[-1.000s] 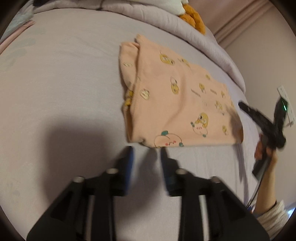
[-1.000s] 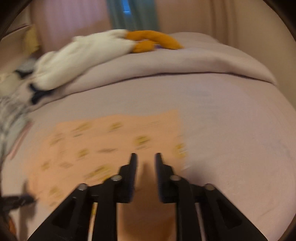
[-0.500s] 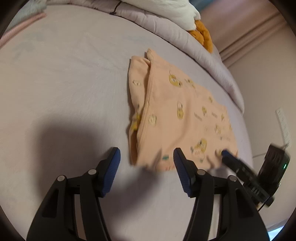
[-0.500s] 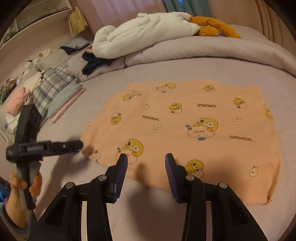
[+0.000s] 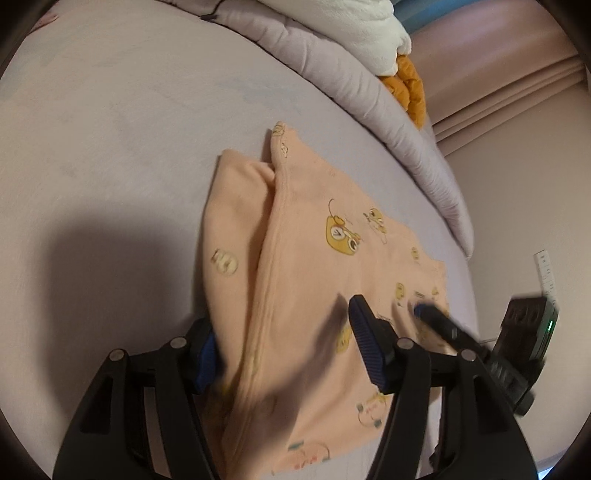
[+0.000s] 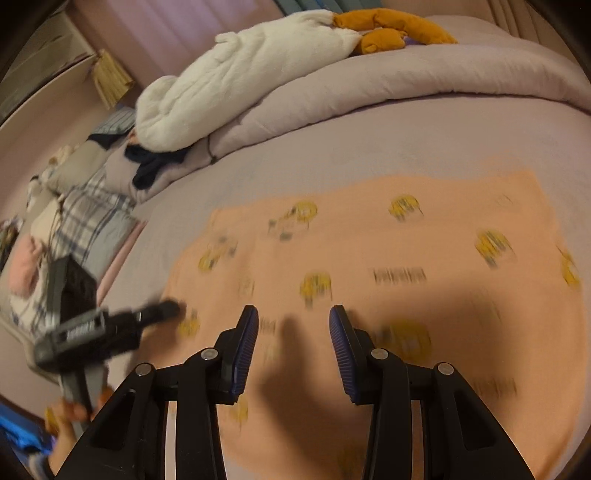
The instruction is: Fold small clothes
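Note:
A peach garment with yellow cartoon prints lies flat on the lilac bed sheet; it also shows in the right wrist view, blurred. My left gripper is open, low over the garment's near left edge, with the cloth between its fingers. My right gripper is open and hovers over the garment's near edge. Each gripper shows in the other view, the right one and the left one.
A rolled lilac duvet with a white plush blanket and an orange soft toy lies at the far side. Folded plaid clothes are piled at the left. A wall with a socket is at the right.
Both grippers have opened and moved forward and down over the garment. The left gripper now straddles the garment's left edge.

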`<state>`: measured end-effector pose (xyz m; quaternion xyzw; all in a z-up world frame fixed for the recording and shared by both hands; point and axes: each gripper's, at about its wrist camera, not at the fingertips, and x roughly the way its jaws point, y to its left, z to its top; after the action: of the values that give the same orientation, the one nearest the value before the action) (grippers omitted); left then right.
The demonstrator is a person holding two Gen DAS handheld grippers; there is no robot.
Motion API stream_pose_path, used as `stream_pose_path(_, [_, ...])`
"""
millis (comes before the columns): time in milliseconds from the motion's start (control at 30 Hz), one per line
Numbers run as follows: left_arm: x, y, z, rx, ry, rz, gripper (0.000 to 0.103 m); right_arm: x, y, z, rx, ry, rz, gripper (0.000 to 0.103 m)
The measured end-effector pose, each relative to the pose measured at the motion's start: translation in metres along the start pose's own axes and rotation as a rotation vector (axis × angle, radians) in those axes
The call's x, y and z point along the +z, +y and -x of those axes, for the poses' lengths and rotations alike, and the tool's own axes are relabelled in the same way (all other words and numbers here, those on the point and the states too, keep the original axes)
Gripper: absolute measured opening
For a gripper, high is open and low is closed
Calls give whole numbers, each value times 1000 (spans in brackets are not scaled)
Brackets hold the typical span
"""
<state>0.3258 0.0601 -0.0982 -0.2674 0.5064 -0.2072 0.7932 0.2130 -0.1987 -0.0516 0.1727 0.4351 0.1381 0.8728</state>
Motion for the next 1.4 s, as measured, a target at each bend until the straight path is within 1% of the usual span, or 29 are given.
stream_pose_path(67, [2, -7, -3, 44, -1, -40, 57, 11, 3, -14, -23, 14, 5, 41])
stream_pose_path(100, [2, -11, -5, 78, 1, -68, 51, 15, 5, -22, -37, 21, 14, 41])
stream_pose_path(133, [2, -13, -7, 99, 2, -87, 49, 16, 4, -25, -43, 26, 19, 41])
stream_pose_path(200, [1, -14, -9, 118, 0, -115, 46, 17, 5, -34, -80, 46, 35, 38])
stream_pose_path(233, [2, -15, -9, 126, 3, -123, 45, 17, 6, -38, -111, 61, 44, 32])
stream_pose_path(333, [5, -15, -12, 132, 7, -118, 45, 16, 11, -33, -132, 76, 58, 31])
stream_pose_path(400, [5, -13, -12, 134, 13, -116, 45, 8, 21, -22, -128, 84, 79, 30])
stream_pose_path(500, [6, -13, -13, 135, 22, -114, 45, -25, 34, -1, -73, 118, 131, 30])
stream_pose_path(533, [7, -13, -13, 137, 25, -112, 45, -41, 38, 4, -75, 140, 156, 30])
stream_pose_path(633, [7, -15, -13, 147, 30, -105, 45, -91, 49, 31, -77, 147, 229, 30])
stream_pose_path(667, [8, -17, -14, 152, 32, -103, 44, -104, 50, 37, -43, 177, 226, 30])
stream_pose_path(700, [9, -18, -14, 155, 34, -100, 44, -114, 50, 44, -21, 183, 223, 30])
stream_pose_path(733, [9, -19, -14, 154, 36, -93, 43, -128, 49, 53, -18, 188, 236, 30])
stream_pose_path(800, [9, -18, -13, 151, 42, -72, 41, -141, 47, 67, -7, 191, 244, 30])
stream_pose_path(833, [10, -18, -13, 150, 45, -62, 40, -145, 42, 76, 9, 195, 226, 30])
stream_pose_path(867, [11, -19, -12, 148, 48, -54, 40, -145, 36, 84, 18, 179, 211, 30])
stream_pose_path(933, [10, -20, -11, 152, 51, -43, 37, -139, 14, 107, 20, 81, 171, 30])
stream_pose_path(1000, [9, -23, -9, 158, 51, -37, 35, -130, -23, 126, -1, 6, 55, 30])
stream_pose_path(1033, [9, -25, -9, 159, 51, -34, 33, -127, -34, 127, -4, -8, 18, 30])
stream_pose_path(1067, [9, -26, -8, 158, 49, -32, 33, -127, -54, 132, -36, -19, -32, 30])
stream_pose_path(1133, [9, -30, -6, 156, 44, -27, 28, -130, -84, 141, -134, -20, -104, 29])
stream_pose_path(1167, [9, -32, -3, 150, 35, -26, 27, -134, -98, 148, -99, -30, -154, 17])
stream_pose_path(1200, [9, -35, -1, 147, 29, -27, 26, -137, -104, 152, -87, -34, -180, 16])
stream_pose_path(1233, [9, -40, 2, 143, 20, -33, 25, -139, -110, 160, -107, -53, -197, 16])
stream_pose_path(1267, [8, -44, 5, 142, 14, -40, 24, -136, -105, 160, -173, -72, -194, 16])
stream_pose_path(1300, [8, -50, 7, 138, 9, -54, 23, -135, -102, 166, -278, -94, -178, 16])
stream_pose_path(1333, [8, -54, 9, 137, 7, -65, 22, -131, -98, 168, -272, -115, -169, 18])
stream_pose_path(1367, [7, -60, 11, 141, 4, -81, 21, -127, -94, 169, -206, -133, -168, 18])
stream_pose_path(1400, [7, -64, 12, 145, 1, -93, 20, -123, -85, 167, -86, -140, -160, 18])
